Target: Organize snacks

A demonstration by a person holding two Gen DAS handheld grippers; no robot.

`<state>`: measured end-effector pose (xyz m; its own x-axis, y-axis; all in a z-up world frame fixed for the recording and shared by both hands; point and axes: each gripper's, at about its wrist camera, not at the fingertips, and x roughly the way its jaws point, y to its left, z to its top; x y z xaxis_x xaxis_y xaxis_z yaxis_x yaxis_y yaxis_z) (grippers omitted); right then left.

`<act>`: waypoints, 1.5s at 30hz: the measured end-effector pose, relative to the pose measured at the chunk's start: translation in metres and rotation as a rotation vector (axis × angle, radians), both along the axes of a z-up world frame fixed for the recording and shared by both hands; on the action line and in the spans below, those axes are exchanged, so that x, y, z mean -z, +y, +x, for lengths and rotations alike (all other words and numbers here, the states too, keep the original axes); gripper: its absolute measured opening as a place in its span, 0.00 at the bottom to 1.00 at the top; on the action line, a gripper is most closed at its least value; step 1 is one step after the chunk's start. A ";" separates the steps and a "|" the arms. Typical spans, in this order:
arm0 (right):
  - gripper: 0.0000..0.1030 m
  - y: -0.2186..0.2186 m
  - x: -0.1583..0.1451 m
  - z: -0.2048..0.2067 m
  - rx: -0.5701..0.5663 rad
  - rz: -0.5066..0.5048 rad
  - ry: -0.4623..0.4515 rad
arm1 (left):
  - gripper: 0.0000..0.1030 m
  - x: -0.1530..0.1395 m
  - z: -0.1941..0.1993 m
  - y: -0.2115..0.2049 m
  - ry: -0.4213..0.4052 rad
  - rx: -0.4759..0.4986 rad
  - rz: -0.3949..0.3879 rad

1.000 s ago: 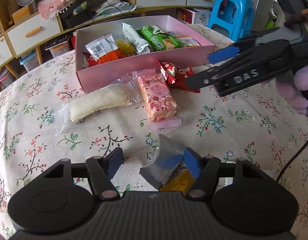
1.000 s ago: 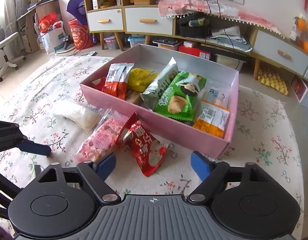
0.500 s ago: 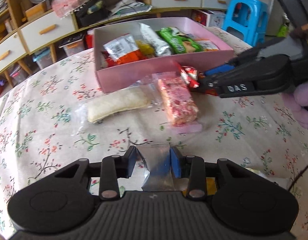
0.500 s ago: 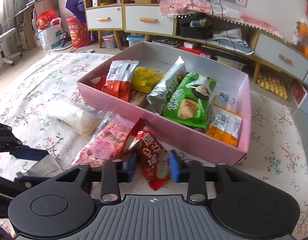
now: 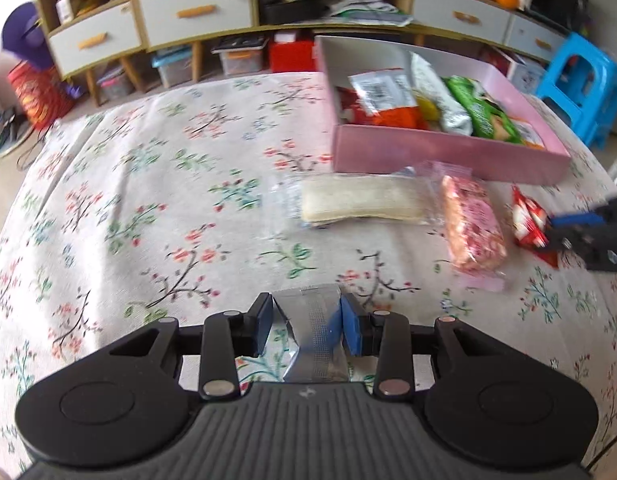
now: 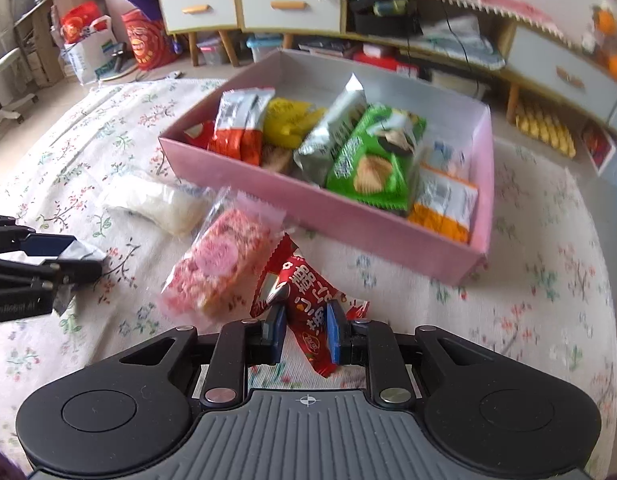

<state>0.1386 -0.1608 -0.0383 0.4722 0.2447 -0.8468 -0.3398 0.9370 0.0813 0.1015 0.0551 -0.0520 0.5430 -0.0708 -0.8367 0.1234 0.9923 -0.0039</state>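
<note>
My left gripper [image 5: 307, 326] is shut on a silver snack packet [image 5: 313, 336], held above the floral tablecloth. It also shows at the left edge of the right wrist view [image 6: 68, 258]. My right gripper [image 6: 306, 332] is shut on a red snack packet [image 6: 304, 304]; the red packet shows at the right of the left wrist view [image 5: 528, 222]. A pink box [image 6: 388, 236] holds several snacks. A pink snack bar [image 6: 220, 266] and a white snack in clear wrap [image 6: 160, 204] lie in front of the box.
The round table carries a floral cloth [image 5: 148, 200]. Behind it stand cabinets with drawers [image 5: 188, 12], floor clutter and a blue stool [image 5: 580, 76].
Both grippers closed: the left on the silver packet, the right on the red packet. Both have lifted their packets, and the left view has swung left.
</note>
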 end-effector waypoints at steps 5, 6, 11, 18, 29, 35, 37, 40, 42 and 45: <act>0.20 -0.014 0.001 -0.004 0.058 0.083 0.141 | 0.35 -0.002 0.003 0.012 0.026 -0.043 -0.067; 0.21 -0.014 0.001 -0.006 0.057 0.092 0.144 | 0.39 -0.003 0.003 0.014 0.030 -0.041 -0.080; 0.50 -0.017 -0.011 -0.010 0.048 0.139 0.099 | 0.57 -0.004 0.003 0.013 0.041 -0.029 -0.126; 0.57 -0.013 -0.008 -0.003 0.085 0.145 0.050 | 0.61 0.002 0.003 -0.001 0.034 0.041 0.017; 0.33 -0.001 0.014 0.003 0.107 0.009 0.007 | 0.33 0.000 0.000 -0.001 0.031 0.066 0.027; 0.28 -0.002 0.010 0.002 0.116 0.018 0.025 | 0.24 -0.002 0.000 0.002 0.036 0.036 0.006; 0.28 -0.001 0.008 0.001 0.107 0.024 0.025 | 0.23 -0.003 0.001 0.004 0.037 0.029 -0.005; 0.28 0.000 0.004 -0.001 0.105 0.049 0.033 | 0.23 -0.006 0.002 0.007 0.041 0.013 -0.036; 0.28 -0.002 0.000 0.000 0.114 0.076 0.043 | 0.23 -0.009 0.003 0.009 0.039 -0.002 -0.063; 0.28 -0.006 -0.007 0.000 0.138 0.121 0.058 | 0.23 -0.014 0.005 0.012 0.030 -0.021 -0.094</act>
